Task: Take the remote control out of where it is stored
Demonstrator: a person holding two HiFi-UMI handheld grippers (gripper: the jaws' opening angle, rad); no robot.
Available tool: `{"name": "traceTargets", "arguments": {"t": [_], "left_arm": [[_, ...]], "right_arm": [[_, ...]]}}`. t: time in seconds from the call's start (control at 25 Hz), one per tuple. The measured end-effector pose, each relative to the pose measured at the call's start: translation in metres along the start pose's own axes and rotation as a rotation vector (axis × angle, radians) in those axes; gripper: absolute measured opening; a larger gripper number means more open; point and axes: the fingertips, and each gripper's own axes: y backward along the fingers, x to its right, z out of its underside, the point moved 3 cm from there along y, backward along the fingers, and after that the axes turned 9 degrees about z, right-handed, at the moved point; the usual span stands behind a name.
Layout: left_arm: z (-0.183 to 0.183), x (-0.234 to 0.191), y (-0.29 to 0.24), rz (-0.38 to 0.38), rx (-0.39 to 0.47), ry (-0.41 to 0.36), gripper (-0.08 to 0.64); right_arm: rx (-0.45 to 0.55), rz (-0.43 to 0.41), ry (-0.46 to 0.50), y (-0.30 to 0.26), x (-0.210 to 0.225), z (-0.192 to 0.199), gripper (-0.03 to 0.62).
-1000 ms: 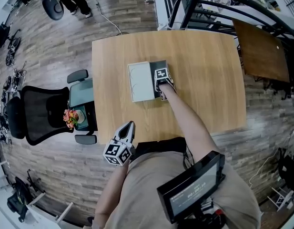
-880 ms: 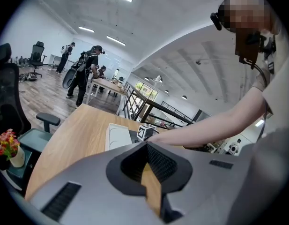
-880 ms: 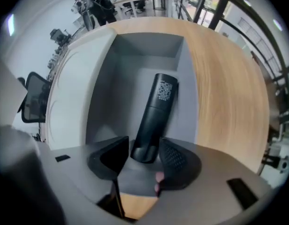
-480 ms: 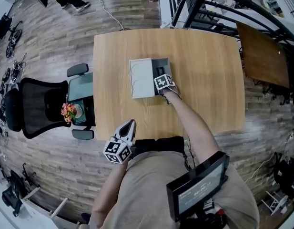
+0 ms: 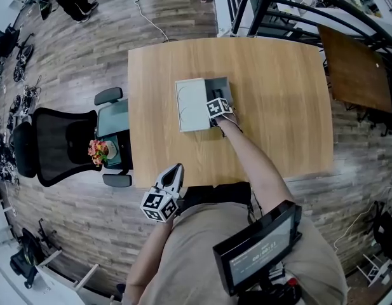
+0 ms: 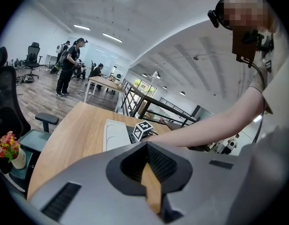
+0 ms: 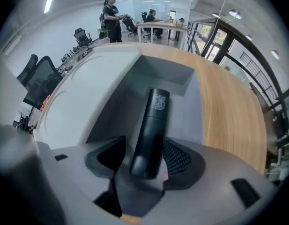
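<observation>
A grey box (image 5: 192, 105) lies on the wooden table (image 5: 278, 94), its lid slid left and the right compartment (image 5: 220, 86) uncovered. The black remote control (image 7: 152, 125) lies lengthwise in that compartment. My right gripper (image 5: 216, 100) reaches into it. In the right gripper view the remote's near end sits between the jaws of my right gripper (image 7: 144, 158), which are opening, with a gap on the left side. My left gripper (image 5: 165, 194) hangs off the table's near edge, apart from the box, jaws together on nothing. The left gripper view shows the box (image 6: 115, 134) ahead.
A black office chair (image 5: 53, 145) and a small stand with a flower pot (image 5: 99, 151) are left of the table. A dark railing (image 5: 278, 5) and a brown board (image 5: 358, 68) lie beyond its far and right sides. People (image 6: 69, 67) stand far off.
My right gripper has stayed at the box's open compartment, shifting slightly toward me so more of the compartment shows. The left gripper has not moved.
</observation>
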Motion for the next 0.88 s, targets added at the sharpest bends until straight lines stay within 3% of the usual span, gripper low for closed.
{"name": "traceTargets", "arguments": {"t": [0.08, 0.16, 0.28, 0.68, 0.88], "left_arm": [[0.001, -0.002, 0.002, -0.009, -0.004, 0.001, -0.006], [0.003, -0.005, 0.004, -0.02, -0.006, 0.004, -0.006], [0.004, -0.008, 0.008, -0.029, -0.005, 0.006, -0.006], [-0.003, 0.0, -0.014, 0.023, -0.012, -0.01, -0.006], [-0.01, -0.004, -0.029, 0.041, -0.007, -0.007, -0.006]], "right_arm": [[-0.028, 0.016, 0.008, -0.006, 0.001, 0.0, 0.253], [-0.033, 0.026, 0.007, -0.007, 0.006, -0.001, 0.182], [-0.011, 0.003, -0.014, -0.002, 0.006, -0.001, 0.172], [0.141, -0.148, -0.316, 0.045, 0.021, -0.011, 0.169], [0.239, -0.214, -0.371, 0.091, 0.032, -0.013, 0.169]]}}
